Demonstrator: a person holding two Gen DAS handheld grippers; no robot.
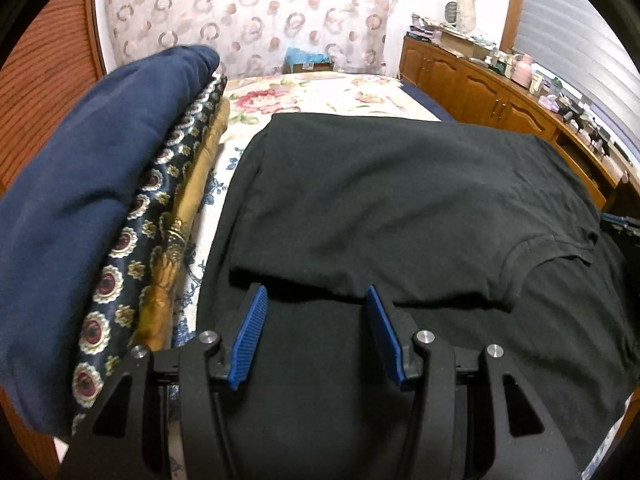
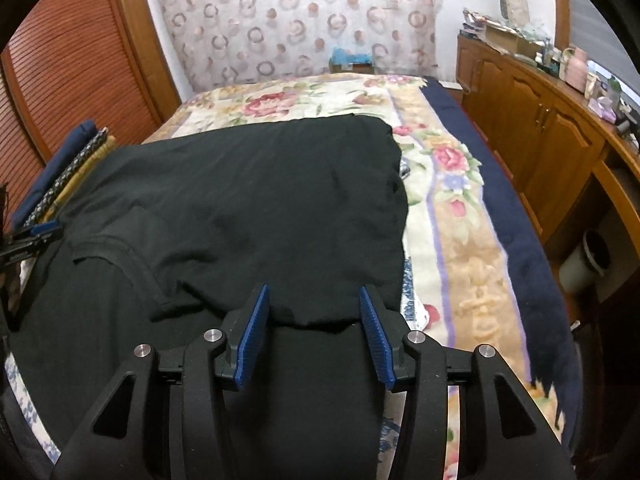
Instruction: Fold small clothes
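Note:
A black T-shirt (image 1: 400,200) lies spread on the bed, its far half folded over toward me, with the collar (image 1: 552,248) at the right in the left wrist view. My left gripper (image 1: 316,294) hovers open over the near layer, its blue pads (image 1: 248,340) apart and the folded edge just beyond the tips. In the right wrist view the same shirt (image 2: 260,200) fills the middle. My right gripper (image 2: 313,292) is open too; the folded edge sags between its tips, and the pads (image 2: 378,340) do not press on it. The left gripper's tip (image 2: 36,236) shows at the left edge.
A stack of folded clothes (image 1: 100,200), navy on top, lies left of the shirt by a louvred wooden door (image 1: 44,80). A floral blanket (image 2: 460,240) covers the bed. A wooden cabinet (image 2: 540,128) with clutter runs along the right, with a white pot (image 2: 584,264) below it.

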